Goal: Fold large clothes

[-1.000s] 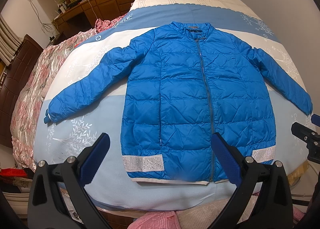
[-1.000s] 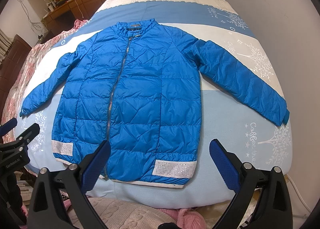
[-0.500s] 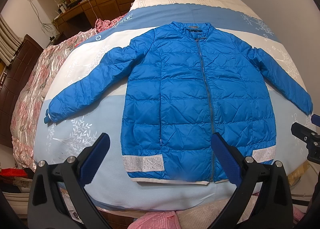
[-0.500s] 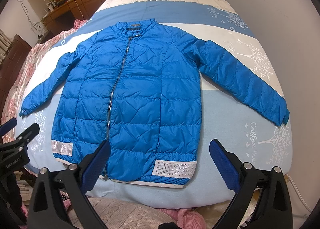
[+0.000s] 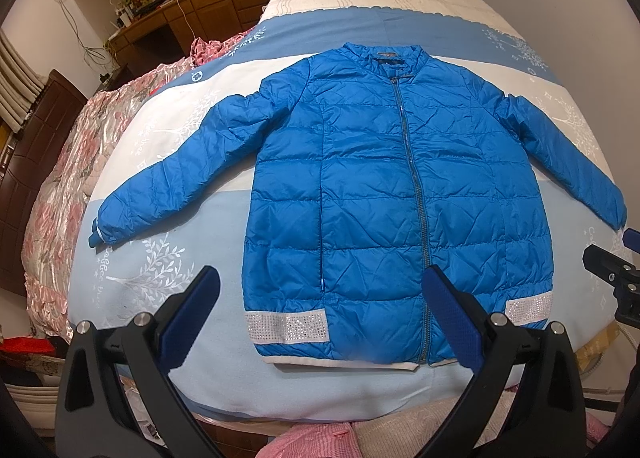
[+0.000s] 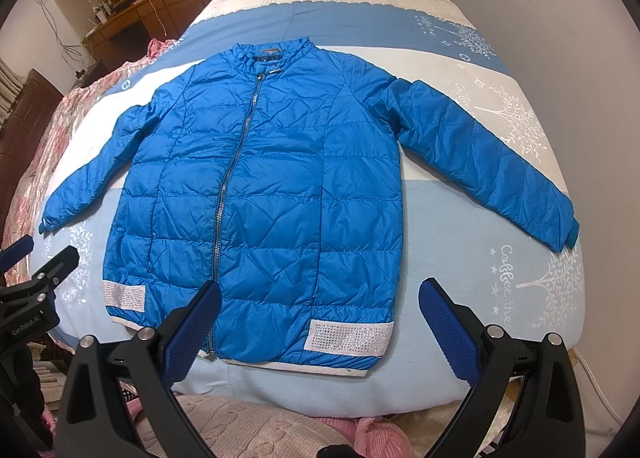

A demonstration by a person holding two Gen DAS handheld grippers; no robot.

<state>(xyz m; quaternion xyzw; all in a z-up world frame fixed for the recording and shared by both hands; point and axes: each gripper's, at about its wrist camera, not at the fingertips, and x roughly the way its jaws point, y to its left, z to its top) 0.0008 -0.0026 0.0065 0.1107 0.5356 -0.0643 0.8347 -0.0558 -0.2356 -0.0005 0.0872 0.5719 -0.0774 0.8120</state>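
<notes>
A blue quilted jacket [image 5: 380,194] lies flat and zipped on the bed, front up, collar far, both sleeves spread out, with white rhinestone bands at the hem. It also shows in the right wrist view [image 6: 260,194]. My left gripper [image 5: 320,294] is open and empty, held above the near hem toward the jacket's left half. My right gripper [image 6: 320,298] is open and empty above the hem's right half. Each gripper shows at the edge of the other's view.
The bed [image 5: 168,258] has a blue and white cover with tree prints. A pink floral quilt [image 5: 56,186] hangs along its left side. Pink clothes [image 6: 240,434] lie at the near edge. A wall [image 6: 580,18] runs along the right; wooden desk and cabinets [image 5: 160,10] stand behind.
</notes>
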